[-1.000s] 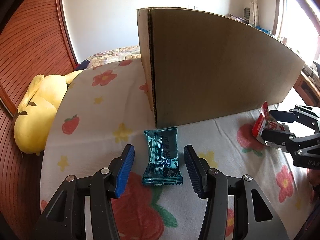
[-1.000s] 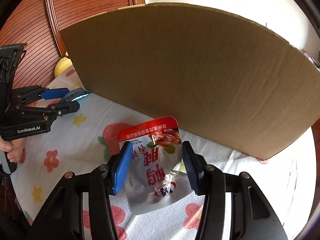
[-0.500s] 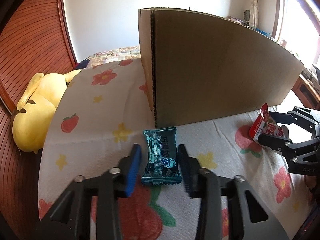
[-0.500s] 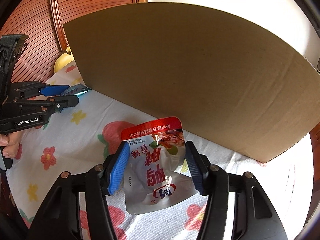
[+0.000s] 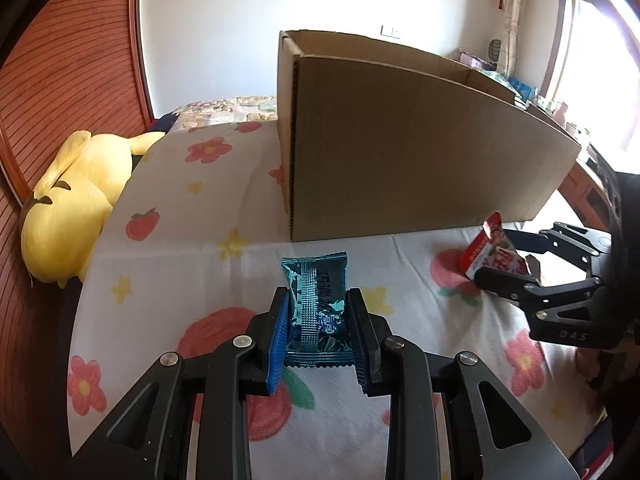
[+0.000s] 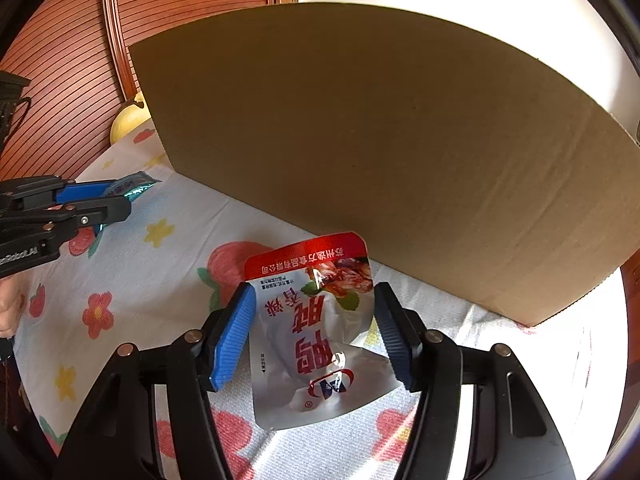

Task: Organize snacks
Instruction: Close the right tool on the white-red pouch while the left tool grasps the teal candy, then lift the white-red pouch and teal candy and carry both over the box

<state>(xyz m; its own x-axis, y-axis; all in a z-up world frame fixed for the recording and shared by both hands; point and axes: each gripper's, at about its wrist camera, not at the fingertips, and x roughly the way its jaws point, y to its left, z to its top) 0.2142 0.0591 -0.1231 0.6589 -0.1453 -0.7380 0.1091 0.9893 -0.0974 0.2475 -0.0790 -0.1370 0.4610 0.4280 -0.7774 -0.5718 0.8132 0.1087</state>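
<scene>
- Your left claw (image 5: 319, 312) is clenched on the teal snack packet (image 5: 316, 300): both ribbed pads press its long sides, and the packet lies flat on the flowered bedspread (image 5: 180, 200) just in front of the cardboard box's near corner. Dark printing runs down the packet's middle strip, too small to read.
- The left claw's jaws have just been closing, with that packet between them.
- Your right claw (image 6: 314, 330) straddles the silver pouch (image 6: 316, 344), which has a red band across its top. The pads stand a little off its sides, so the claw is released; its jaws have just been opening with the pouch between them.
- The pouch rests on the bedspread with its red top edge near the box's long wall. It carries large red Chinese characters, seen upside down from the right wrist, a line of white characters in the red band, a food photo, and a red-and-blue round logo near its lower end.
- From the right wrist, your left claw's body shows white lettering ending in "Robot.AI"; from the left wrist, the right claw's body reads "DAS".
- The cardboard box (image 5: 420, 152) stands open-topped on the bed, plain brown, no print visible.
- A yellow plush toy (image 5: 72, 208) lies at the bed's left edge against the slatted wooden headboard (image 5: 60, 80).
</scene>
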